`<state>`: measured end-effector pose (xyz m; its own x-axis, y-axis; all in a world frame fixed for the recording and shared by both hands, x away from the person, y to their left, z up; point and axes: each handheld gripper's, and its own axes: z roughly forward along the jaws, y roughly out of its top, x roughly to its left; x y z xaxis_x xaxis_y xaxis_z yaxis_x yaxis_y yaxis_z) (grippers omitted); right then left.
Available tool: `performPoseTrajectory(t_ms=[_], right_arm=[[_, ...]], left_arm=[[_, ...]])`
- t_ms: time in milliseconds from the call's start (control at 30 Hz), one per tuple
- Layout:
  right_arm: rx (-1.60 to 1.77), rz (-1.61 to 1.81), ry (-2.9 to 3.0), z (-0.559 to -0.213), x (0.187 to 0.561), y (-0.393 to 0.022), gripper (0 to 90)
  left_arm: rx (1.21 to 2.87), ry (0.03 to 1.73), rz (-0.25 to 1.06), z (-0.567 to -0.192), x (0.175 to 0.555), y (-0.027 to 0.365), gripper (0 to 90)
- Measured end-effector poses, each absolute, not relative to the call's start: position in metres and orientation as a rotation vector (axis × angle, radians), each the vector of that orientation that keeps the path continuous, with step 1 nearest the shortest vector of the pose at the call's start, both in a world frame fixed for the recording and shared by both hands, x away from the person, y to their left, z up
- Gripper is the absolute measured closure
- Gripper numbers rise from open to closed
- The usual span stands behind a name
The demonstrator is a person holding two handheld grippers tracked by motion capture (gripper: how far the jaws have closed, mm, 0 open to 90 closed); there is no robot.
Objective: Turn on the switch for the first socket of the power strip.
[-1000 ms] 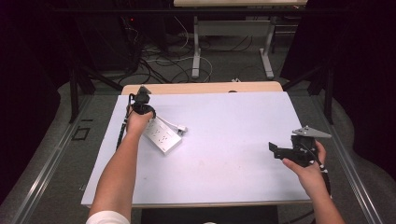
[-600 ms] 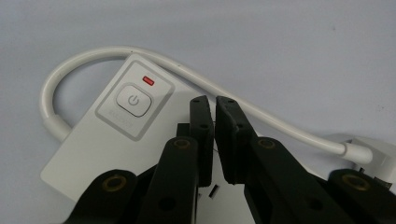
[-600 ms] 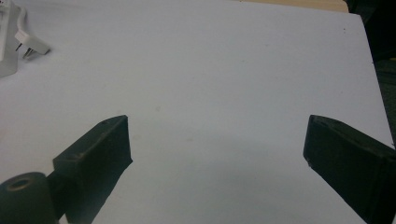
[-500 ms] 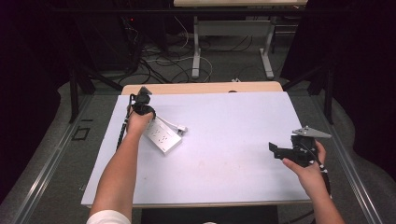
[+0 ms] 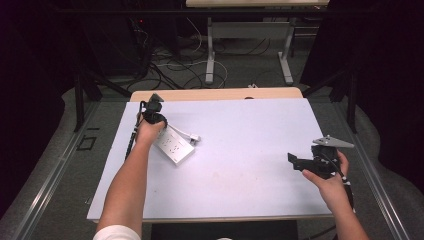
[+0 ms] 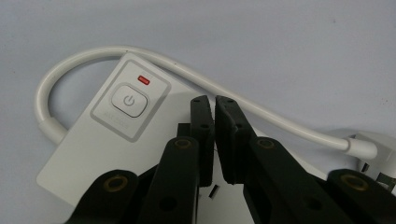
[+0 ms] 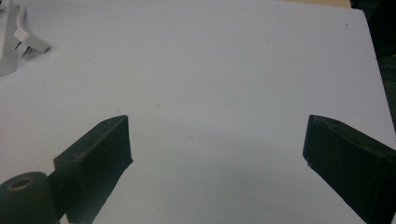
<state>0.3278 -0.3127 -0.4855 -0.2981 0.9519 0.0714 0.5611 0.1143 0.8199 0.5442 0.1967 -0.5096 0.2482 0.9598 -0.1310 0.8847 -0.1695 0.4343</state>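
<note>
A white power strip (image 5: 174, 147) lies flat on the left part of the white table top (image 5: 250, 125). In the left gripper view its power button (image 6: 130, 99) and a lit red lamp (image 6: 144, 80) show, its white cable (image 6: 112, 51) loops around the end, and its plug (image 6: 366, 148) rests beside it. My left gripper (image 6: 214, 103) is shut with nothing between its jaws, tips just over the strip past the button; whether they touch it I cannot tell. In the high view that left gripper (image 5: 154, 118) stands over the strip's far end. My right gripper (image 7: 217, 144) is wide open over bare table, far from the strip.
From the right gripper view the plug (image 7: 29, 43) and a corner of the strip (image 7: 4, 58) show at the far upper left. The right gripper (image 5: 299, 162) sits near the table's right edge. Cables and table legs (image 5: 210, 55) lie on the floor beyond the far edge.
</note>
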Motion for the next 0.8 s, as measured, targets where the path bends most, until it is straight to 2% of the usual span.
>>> performPoseTrajectory(t_ms=[533,567,800], right_arm=[[1.473,1.077,1.915,-0.4859,0.3276,-0.3141,7.3],[1.472,1.078,1.914,-0.4857,0.3276,-0.3143,7.3],[1.463,1.075,1.907,-0.4864,0.3283,-0.3144,7.3]], left_arm=[[2.128,1.661,0.253,-0.5120,0.5427,0.1984,86.4],[2.112,1.653,0.267,-0.5131,0.5416,0.1996,90.0],[2.071,1.657,0.242,-0.5144,0.5406,0.2037,90.0]])
